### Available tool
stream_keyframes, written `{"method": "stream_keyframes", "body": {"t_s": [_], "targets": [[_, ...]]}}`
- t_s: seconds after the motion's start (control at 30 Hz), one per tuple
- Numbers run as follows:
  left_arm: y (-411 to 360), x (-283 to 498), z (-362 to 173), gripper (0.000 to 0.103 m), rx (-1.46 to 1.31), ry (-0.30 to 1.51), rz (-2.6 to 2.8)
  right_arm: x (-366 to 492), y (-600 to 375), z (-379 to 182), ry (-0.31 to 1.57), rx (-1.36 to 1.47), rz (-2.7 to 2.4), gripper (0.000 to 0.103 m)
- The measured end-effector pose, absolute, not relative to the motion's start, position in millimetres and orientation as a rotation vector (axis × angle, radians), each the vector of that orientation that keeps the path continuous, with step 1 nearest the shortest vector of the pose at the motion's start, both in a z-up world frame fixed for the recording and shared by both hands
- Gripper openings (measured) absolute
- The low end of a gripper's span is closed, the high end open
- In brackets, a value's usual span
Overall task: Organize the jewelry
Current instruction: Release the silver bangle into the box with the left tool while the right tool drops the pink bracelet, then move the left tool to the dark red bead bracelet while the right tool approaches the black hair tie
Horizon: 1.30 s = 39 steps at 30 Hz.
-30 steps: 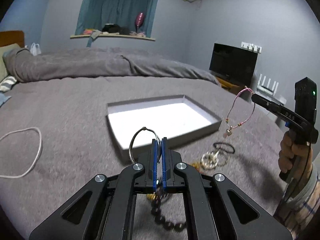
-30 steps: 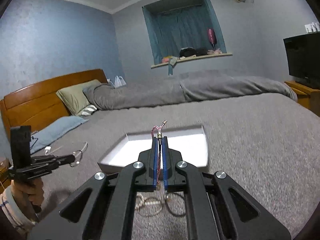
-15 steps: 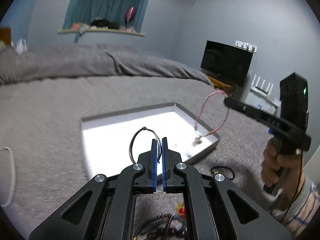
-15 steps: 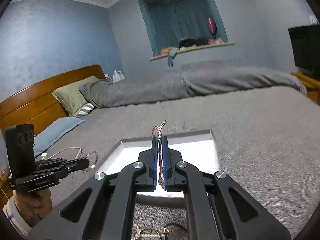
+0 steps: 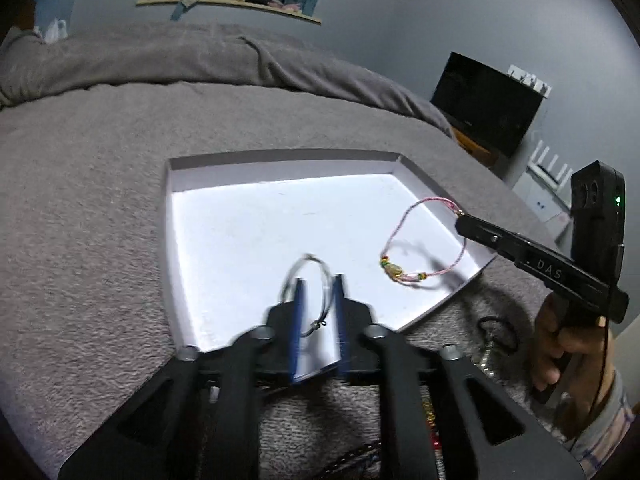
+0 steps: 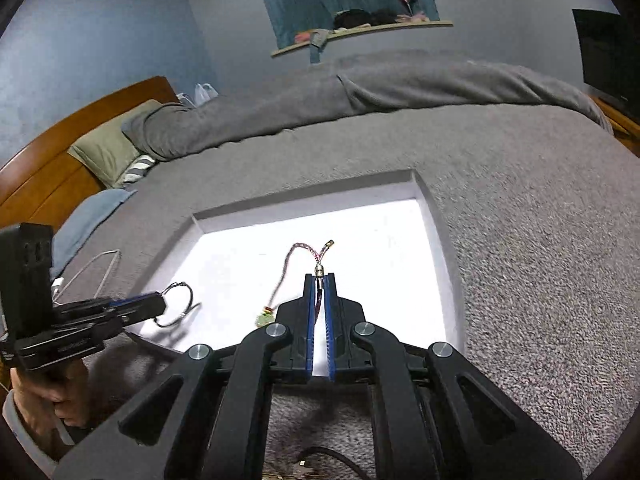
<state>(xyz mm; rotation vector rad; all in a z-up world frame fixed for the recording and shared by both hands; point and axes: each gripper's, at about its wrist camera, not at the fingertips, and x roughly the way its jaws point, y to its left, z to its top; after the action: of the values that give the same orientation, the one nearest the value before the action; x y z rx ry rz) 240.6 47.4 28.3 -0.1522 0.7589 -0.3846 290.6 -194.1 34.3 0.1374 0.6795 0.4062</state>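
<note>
Both tongs over the white tray (image 5: 208, 216) on the bed (image 5: 80, 200)

Left tongs (image 5: 318, 284) are opening, the thin wire bracelet (image 5: 308, 268) loose between the blue pads; at three o'clock, right tongs (image 6: 320, 280) pinch the pink cord bracelet (image 5: 420, 240), dangling onto the tray floor.

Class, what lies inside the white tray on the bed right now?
Inside the white tray: a thin wire bangle between the opening left gripper jaws, and a pink cord bracelet hanging from the shut right gripper. The grippers cover the tray's near edge.
</note>
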Motion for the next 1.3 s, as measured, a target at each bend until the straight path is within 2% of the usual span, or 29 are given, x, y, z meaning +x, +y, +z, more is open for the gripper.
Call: {"method": "stream_keyframes", "body": {"t_s": [0.03, 0.1, 0.17, 0.2, 0.57, 0.63, 0.67, 0.7, 1.3], "targets": [[48, 239, 29, 0.037, -0.149, 0.754, -0.38, 290, -195, 33, 0.682, 0.137, 0.404, 0.005], [53, 234, 30, 0.052, -0.164, 0.743, -0.379, 290, -198, 33, 0.683, 0.131, 0.395, 0.014], [57, 231, 33, 0.053, -0.176, 0.732, -0.375, 286, -202, 33, 0.672, 0.136, 0.399, 0.045], [60, 230, 34, 0.053, -0.176, 0.726, -0.374, 283, -205, 34, 0.657, 0.138, 0.396, 0.047], [68, 190, 52, 0.053, -0.175, 0.659, -0.373, 241, -215, 43, 0.612, 0.081, 0.406, 0.047], [71, 184, 52, 0.061, -0.174, 0.66, -0.369, 233, -217, 40, 0.621, 0.072, 0.407, 0.047], [72, 182, 52, 0.075, -0.177, 0.658, -0.367, 232, -218, 39, 0.628, 0.069, 0.406, 0.047], [73, 179, 52, 0.076, -0.18, 0.649, -0.362, 228, -220, 37, 0.633, 0.061, 0.404, 0.047], [52, 153, 42, 0.077, -0.129, 0.682, -0.432, 197, -236, 20, 0.685, 0.042, 0.391, 0.049]]}}
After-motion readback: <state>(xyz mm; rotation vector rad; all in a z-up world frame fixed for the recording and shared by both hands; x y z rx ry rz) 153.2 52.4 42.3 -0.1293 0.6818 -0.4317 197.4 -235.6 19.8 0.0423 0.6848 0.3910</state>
